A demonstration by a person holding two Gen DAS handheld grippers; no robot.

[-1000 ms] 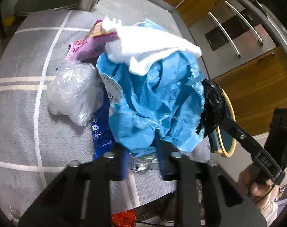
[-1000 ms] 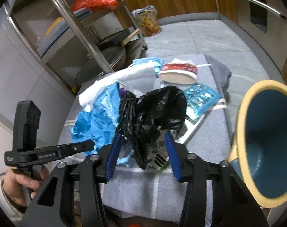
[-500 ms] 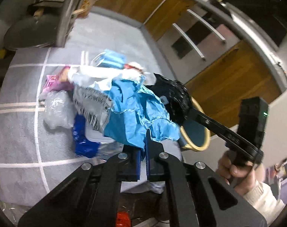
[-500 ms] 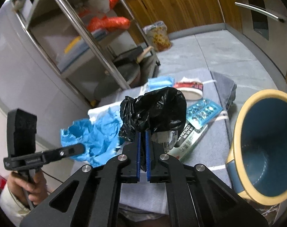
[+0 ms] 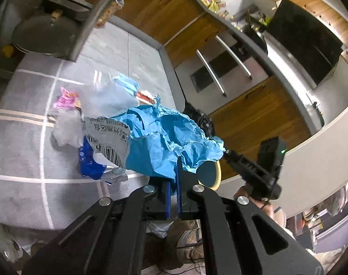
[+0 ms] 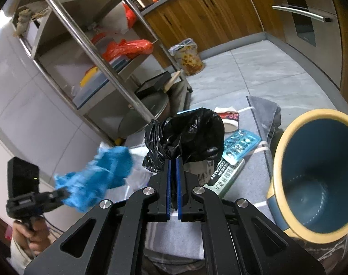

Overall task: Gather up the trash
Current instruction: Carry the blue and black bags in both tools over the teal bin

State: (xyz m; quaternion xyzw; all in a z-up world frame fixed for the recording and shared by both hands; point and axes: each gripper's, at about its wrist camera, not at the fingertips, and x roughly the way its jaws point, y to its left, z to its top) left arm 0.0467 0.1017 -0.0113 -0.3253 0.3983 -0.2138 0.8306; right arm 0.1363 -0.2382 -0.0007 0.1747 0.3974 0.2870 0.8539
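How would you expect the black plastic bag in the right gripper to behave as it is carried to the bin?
The black plastic bag looks crumpled and thin, so probably floppy and light. The right gripper pinches only its lower edge, so it may sag or slip. Its glossy film suggests slipperiness.

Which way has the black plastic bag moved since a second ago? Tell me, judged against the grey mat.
Yes. The black plastic bag, clamped in the right gripper, has lifted up off the grey mat, clear of the boxes there.

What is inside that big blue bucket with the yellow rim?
Nothing shows inside the big blue bucket with the yellow rim: its blue wall and bottom look bare. The near inner wall is hidden behind the rim, so a small scrap there cannot be ruled out.
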